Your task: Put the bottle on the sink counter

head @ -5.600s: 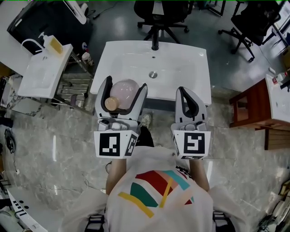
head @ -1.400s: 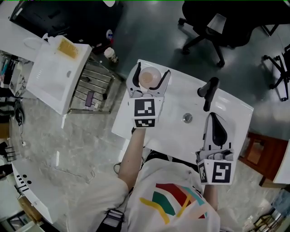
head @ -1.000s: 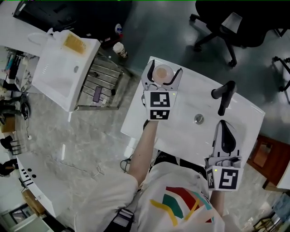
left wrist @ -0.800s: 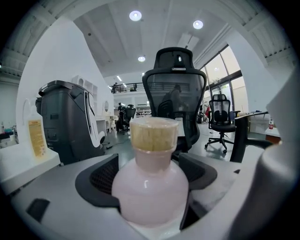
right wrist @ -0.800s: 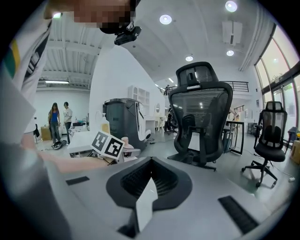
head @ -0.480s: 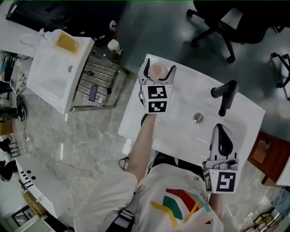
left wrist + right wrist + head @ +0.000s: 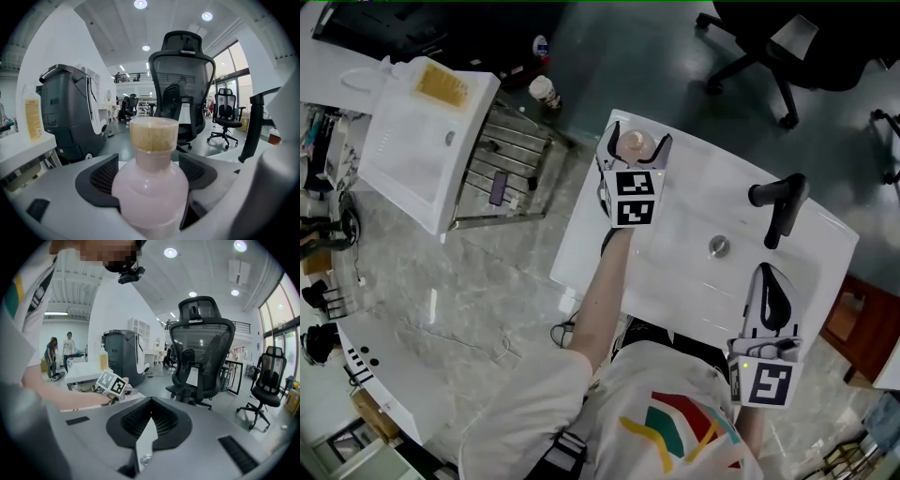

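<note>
My left claw [image 7: 635,150] is clamped on the bottle [image 7: 152,187]. Its two dark, ribbed jaw pads press the round belly from either side, and they stand only as far apart as the bottle is wide. The bottle is smooth, glossy, pale pink and bulb-shaped, with a short neck. A tan, grainy, cork-like cap tops the neck. It stands upright, its long axis vertical and the cap pointing up. In the head view I look straight down on the cap.

The bottle is over the far left corner of the sink [image 7: 694,164], on the flat white counter part and away from the basin. I cannot tell whether its base touches the counter.

My right claw [image 7: 772,281] is closed and holds nothing. In its own view the black pads meet, with only a thin white sliver showing between them. It hangs over the near right edge of the sink, well apart from the bottle.

The sink is smooth, white and rectangular, with a round metal drain [image 7: 719,247]. A matte black tap [image 7: 780,202] stands on its far right side.
</note>
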`<state>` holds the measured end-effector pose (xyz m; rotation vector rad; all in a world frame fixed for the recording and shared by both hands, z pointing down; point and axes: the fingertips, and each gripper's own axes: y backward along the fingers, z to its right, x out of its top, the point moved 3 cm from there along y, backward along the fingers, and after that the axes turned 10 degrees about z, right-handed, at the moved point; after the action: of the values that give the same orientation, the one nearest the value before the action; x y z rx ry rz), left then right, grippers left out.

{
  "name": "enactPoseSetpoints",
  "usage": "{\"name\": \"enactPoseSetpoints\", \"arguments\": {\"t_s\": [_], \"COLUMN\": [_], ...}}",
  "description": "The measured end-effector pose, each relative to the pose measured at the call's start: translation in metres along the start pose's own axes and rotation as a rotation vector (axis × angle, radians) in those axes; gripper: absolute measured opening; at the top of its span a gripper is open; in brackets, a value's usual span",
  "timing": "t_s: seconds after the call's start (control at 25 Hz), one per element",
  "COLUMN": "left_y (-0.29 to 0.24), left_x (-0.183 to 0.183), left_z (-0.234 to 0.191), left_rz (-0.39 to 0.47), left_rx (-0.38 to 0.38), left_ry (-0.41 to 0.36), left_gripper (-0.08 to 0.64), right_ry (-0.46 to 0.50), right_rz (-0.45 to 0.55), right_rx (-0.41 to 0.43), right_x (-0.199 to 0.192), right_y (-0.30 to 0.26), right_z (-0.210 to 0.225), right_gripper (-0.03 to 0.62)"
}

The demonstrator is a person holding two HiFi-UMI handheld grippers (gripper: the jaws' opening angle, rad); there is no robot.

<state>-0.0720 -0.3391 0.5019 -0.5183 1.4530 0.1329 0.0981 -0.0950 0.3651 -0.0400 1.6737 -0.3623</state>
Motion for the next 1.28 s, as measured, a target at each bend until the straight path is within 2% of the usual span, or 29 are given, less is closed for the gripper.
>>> {"name": "enactPoseSetpoints", "arguments": {"t_s": [0.12, 0.28, 0.64, 1.28], "left_y": [-0.003, -0.005, -0.007, -0.011], "left_x": [-0.005, -0.012, -0.015, -0.018], "left_z": [-0.002, -0.005, 0.001, 0.0], "left_rz": [-0.007, -0.026, -0.039, -0.072], "left_rx": [0.001, 0.007, 0.001, 0.017], "left_ry": [0.009, 0.01, -0.047, -0.037], "left_gripper": [0.394, 0.394, 0.394, 0.394], "right_ry": [0.046, 0.003, 0.001, 0.003], "right_rz": [-0.012, -0.04, -0.049, -0.025], "right_rx": [0.009, 0.019, 0.002, 0.009], "right_x": [-0.002, -0.009, -0.012, -0.009], "right_y": [-0.002, -0.003, -0.003, 0.002], "right_z": [-0.005, -0.008, -0.006, -0.013], "right_gripper": [0.012, 0.012, 0.012, 0.012]}}
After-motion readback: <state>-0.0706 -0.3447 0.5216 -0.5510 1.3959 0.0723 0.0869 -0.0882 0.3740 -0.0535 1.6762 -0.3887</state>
